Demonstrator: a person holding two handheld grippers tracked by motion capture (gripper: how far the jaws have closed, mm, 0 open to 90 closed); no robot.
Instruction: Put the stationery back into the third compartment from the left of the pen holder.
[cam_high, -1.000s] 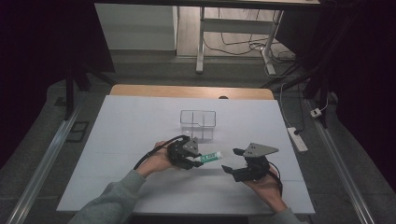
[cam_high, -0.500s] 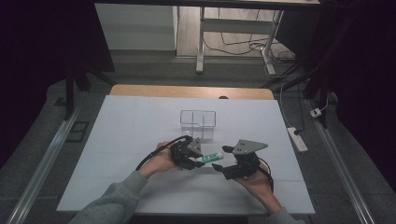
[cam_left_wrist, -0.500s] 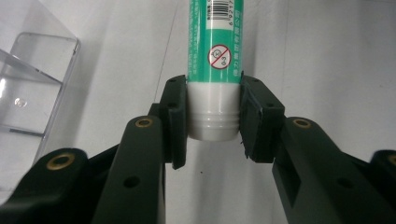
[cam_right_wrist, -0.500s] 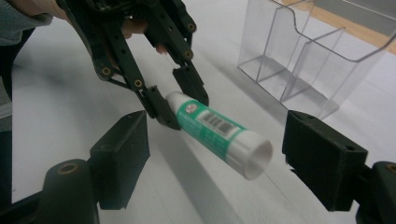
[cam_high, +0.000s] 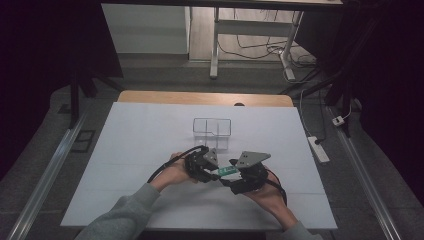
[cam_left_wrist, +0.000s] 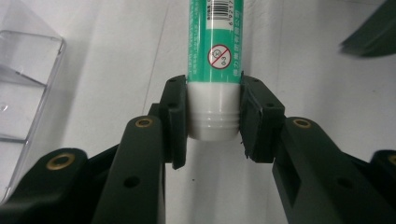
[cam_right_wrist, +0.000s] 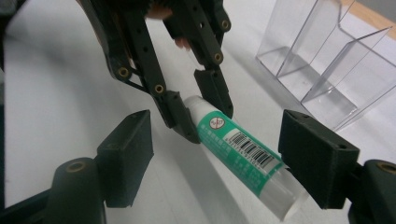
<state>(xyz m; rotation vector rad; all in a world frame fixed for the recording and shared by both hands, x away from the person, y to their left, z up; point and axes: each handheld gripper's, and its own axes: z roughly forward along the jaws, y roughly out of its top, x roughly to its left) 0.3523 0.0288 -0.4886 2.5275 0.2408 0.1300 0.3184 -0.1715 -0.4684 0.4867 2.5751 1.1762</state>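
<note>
We have the glue stick (cam_right_wrist: 238, 149) pinched in our left claw (cam_left_wrist: 214, 122), whose jaws are closed on the white ribbed end of the tube, while the green labelled body sticks out toward our right claw (cam_right_wrist: 219, 158). In the high view the stick (cam_high: 227, 170) sits between our two claws, low over the white surface (cam_high: 140, 145) and a little in front of the clear plastic organizer (cam_high: 212, 131). Our right claw stands wide, one jaw on each side of the tube's clear cap end, neither touching it as far as we can see.

From here the likeliest trouble, in our judgement, is the grip itself. The left claw holds only the short white base, so the long tube acts as a lever: if our right claw closes off-centre or nudges the cap from one side, the stick may swivel or slip out of the left jaws and drop to the surface. The cap looks smooth and round, so a pinch near its tip could squirt it out instead of seating. If the aim is pulling the cap off, a skewed pull could jam it or tug the whole stick free. The organizer is near enough that a wide swing of either claw might knock it.
</note>
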